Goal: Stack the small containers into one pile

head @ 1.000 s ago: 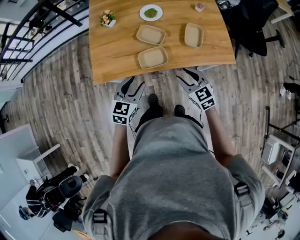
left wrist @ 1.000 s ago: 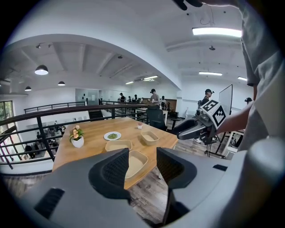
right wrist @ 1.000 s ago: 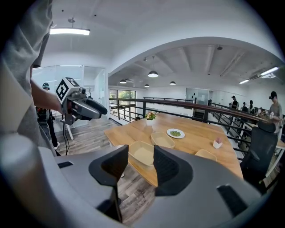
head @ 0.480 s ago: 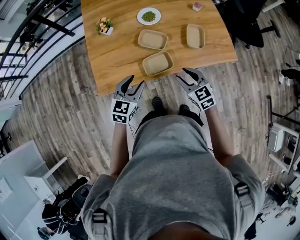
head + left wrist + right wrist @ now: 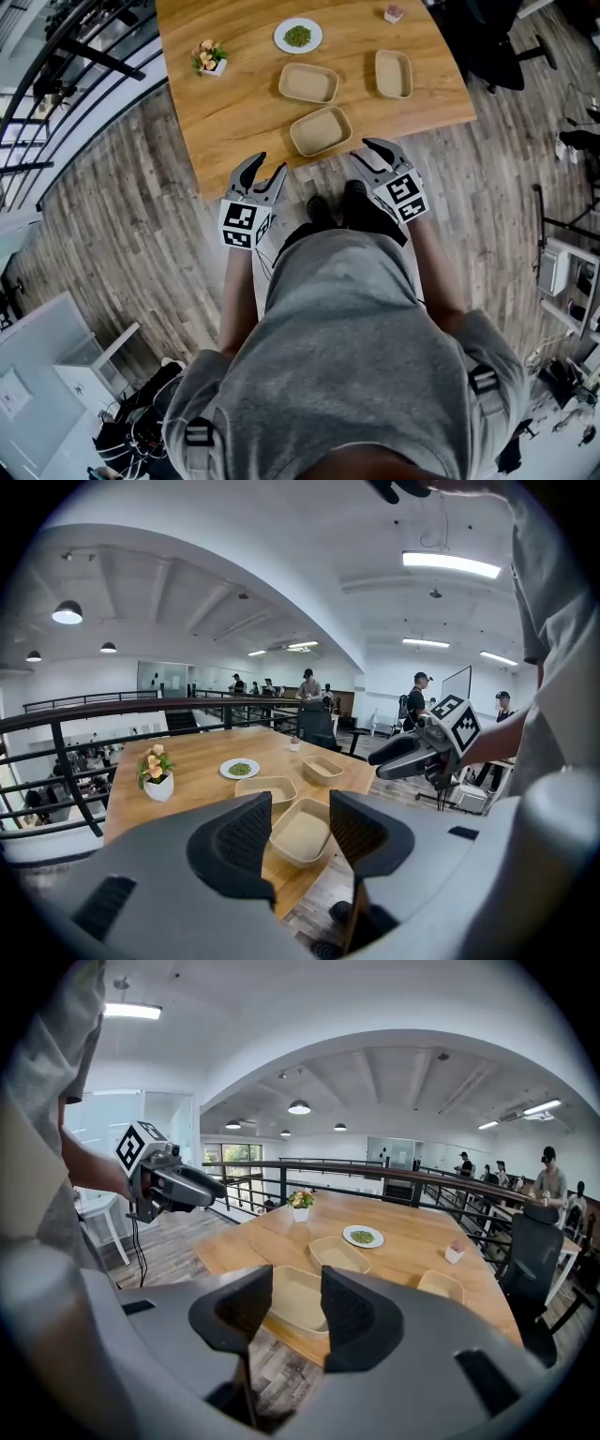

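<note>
1. The left tool [image 5: 265,170] hovers off the near edge of the desk [image 5: 234,103], above the wooden floor [image 5: 122,178]. Its jaws are spread wide and grip nothing (its own view shows the nearest container through the gap, further off on the desk).
2. The right tool [image 5: 365,152] is level with it on the other side, also just short of the desk edge. Its jaws stand wide with nothing between them, and they have just been closing a little.
3. All three small tan containers lie empty and apart on the desk, none stacked.
   - The nearest container [image 5: 321,130] sits close to the near edge, ahead of the space between the two tools.
   - The second container [image 5: 308,82] lies just behind it, slightly to the left.
   - The third container [image 5: 394,73] lies off to the right, near that side of the desk.
4. Farther back on the desk are three more things.
   - A white plate [image 5: 298,36] carries a small green heap.
   - A flower pot [image 5: 209,58] stands towards the left.
   - A small pink item [image 5: 394,13] sits near the far edge.
5. The person's grey shirt [image 5: 347,356] fills the lower part of the head view, and dark shoes [image 5: 345,199] show between the tools.
</note>
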Tool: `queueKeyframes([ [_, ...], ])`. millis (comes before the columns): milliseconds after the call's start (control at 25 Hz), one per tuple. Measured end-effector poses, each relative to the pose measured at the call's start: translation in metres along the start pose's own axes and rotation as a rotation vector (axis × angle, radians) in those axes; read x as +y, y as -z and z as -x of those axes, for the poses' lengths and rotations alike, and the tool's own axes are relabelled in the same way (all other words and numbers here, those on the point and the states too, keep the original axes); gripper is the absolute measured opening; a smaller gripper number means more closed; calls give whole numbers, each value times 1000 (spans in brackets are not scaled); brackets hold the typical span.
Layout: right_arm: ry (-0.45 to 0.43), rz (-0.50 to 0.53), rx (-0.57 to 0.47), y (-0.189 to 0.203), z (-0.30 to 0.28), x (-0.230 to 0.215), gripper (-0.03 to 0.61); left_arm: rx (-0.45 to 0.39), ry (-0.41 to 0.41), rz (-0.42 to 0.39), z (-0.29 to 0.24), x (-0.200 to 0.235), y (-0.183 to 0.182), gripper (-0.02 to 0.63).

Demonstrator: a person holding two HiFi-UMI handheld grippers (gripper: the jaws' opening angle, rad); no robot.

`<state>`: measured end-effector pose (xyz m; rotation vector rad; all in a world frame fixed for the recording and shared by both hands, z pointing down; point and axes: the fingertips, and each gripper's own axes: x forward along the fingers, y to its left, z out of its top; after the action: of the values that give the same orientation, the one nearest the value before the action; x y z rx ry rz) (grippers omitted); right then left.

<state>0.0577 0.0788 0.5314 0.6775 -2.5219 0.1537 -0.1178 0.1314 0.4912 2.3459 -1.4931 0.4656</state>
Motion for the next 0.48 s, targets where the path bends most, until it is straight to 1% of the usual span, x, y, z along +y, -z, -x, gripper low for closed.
queueKeyframes([
  [240, -19, -27, 10, 2, -11, -8, 169, 19, -12, 12, -7, 4, 5, 202],
  [480, -43, -11, 23, -2, -29, -20, 166, 28, -22, 27, -15, 16, 0, 202],
])
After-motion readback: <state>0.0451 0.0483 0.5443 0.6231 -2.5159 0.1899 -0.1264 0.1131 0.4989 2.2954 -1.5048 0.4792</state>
